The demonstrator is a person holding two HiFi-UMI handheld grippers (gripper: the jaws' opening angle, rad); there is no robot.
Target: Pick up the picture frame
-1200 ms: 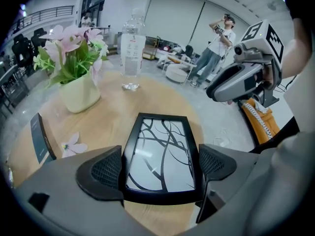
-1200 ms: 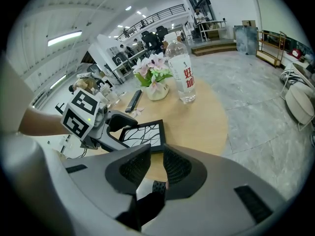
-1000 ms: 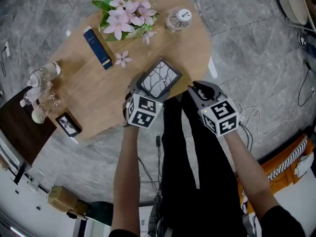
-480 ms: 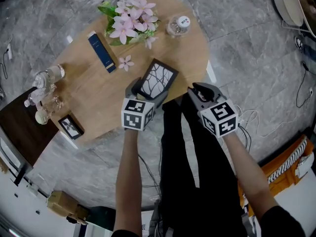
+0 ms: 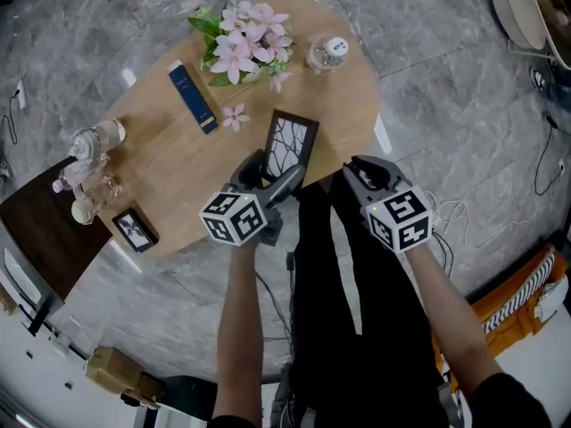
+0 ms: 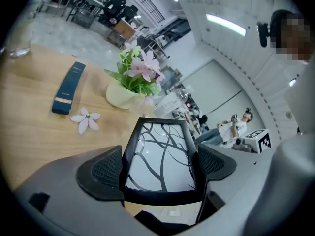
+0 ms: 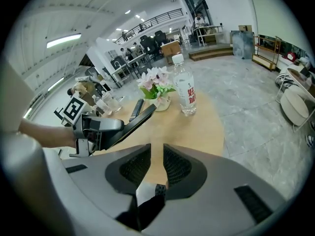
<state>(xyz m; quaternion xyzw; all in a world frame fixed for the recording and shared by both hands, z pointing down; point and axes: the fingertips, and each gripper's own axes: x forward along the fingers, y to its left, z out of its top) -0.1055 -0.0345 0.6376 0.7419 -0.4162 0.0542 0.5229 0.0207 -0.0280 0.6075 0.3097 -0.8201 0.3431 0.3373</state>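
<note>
Since a second ago the picture frame has tipped up from lying nearly flat to standing steeply on end, and the left gripper has swung round beneath it. That gripper's jaws are clamped on the two side edges of the frame near its bottom, the glass with its black branch pattern facing back along them. The frame hangs over the near edge of the round wooden table and, seen from the right gripper, looks clear of the wood. Beyond it a loose pink flower lies beside a dark blue book, with a pot of pink flowers and a water bottle at the far edge. A small framed photo sits at the left edge, near some glassware. The right gripper hovers just off the table's near edge, its jaws drawn almost together with nothing between them.
</note>
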